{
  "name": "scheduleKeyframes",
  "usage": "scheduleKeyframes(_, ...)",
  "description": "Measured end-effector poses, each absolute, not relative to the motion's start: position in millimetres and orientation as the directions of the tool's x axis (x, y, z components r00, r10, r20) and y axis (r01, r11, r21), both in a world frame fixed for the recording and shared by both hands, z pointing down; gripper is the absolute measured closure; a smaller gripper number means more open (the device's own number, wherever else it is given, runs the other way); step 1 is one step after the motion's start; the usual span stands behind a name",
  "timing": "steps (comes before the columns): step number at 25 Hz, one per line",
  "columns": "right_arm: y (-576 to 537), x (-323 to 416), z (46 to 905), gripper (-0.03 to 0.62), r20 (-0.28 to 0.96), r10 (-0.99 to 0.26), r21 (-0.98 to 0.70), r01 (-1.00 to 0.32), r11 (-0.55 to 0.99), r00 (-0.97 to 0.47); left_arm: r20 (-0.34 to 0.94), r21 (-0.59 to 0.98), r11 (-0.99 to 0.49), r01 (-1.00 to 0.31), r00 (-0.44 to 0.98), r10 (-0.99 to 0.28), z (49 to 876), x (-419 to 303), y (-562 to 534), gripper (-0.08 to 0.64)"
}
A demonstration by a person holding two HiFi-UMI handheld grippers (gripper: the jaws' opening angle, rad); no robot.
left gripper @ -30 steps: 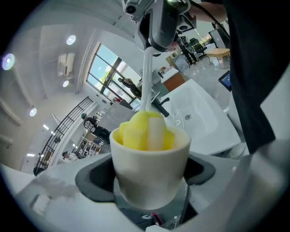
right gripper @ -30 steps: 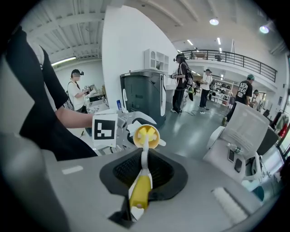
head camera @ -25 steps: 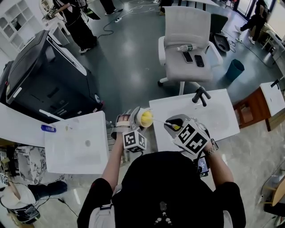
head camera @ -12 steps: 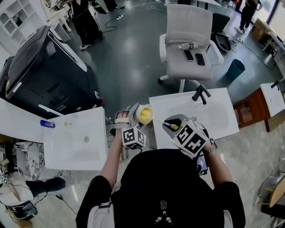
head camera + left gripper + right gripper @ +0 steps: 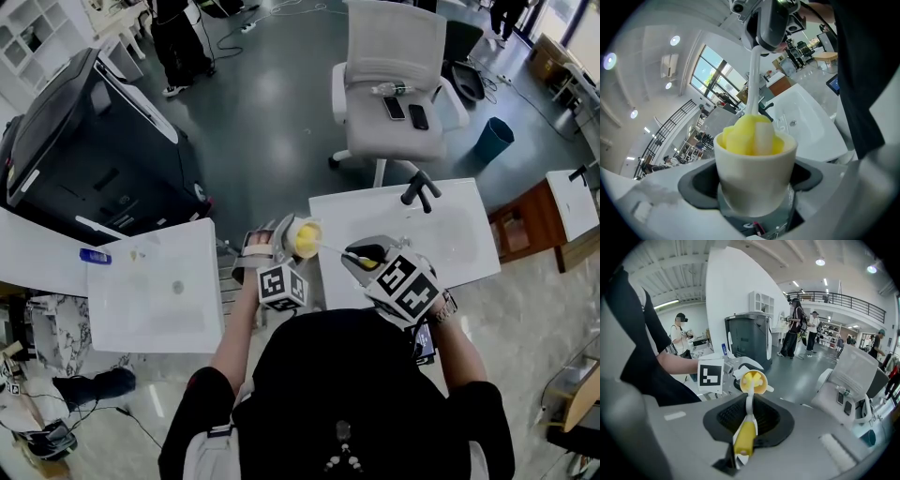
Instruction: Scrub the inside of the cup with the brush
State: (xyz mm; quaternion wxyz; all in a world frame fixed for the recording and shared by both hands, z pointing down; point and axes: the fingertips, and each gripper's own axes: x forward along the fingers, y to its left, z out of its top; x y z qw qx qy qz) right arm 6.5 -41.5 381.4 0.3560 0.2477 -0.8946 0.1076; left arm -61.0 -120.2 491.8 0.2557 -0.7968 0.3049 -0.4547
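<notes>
Left hand-held gripper: lower centre of the head view. Its jaws are closed on the lower body of the cup, one on each side.
Right hand-held gripper: just right of the left one. It is clamped on the yellow handle of the brush, with the stem running forward out of the jaws.
Cup: white and held in the air at frame centre, mouth turned to frame right toward the brush. It hangs over the gap between the two white worktops, by the edge of the right-hand worktop.
Cup contents: the yellow sponge head sits inside and fills most of the mouth. The white stem rises out of it. No water or foam can be made out.
Change over the last second: cup and brush keep nearly the same relation. The pair sits a little higher in frame, and the worktops have shifted likewise, so this is probably head motion. The brush head has stayed in the cup.
Meaning: scrubbing looks under way, with short strokes or twists, not a fresh insertion.
Left worktop: bare but for small marks.
Far: office chair at upper centre. Teal bin at upper right, contents not visible.
</notes>
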Motion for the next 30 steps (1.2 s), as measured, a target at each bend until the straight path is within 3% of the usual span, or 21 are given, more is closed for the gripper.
scheduleKeyframes(15, -51, 32, 398, 0.551, 0.735, -0.356, 0.000, -0.525, 0.851, -0.577, 0.590, -0.665, -0.702, -0.256, 0.396, -0.704, 499, -50, -124, 0.114)
scheduleKeyframes(30, -60, 51, 414, 0.551, 0.744, -0.271, -0.190, -0.582, 0.790, -0.611, 0.616, -0.583, -0.749, -0.313, 0.431, -0.660, 526, -24, -136, 0.114)
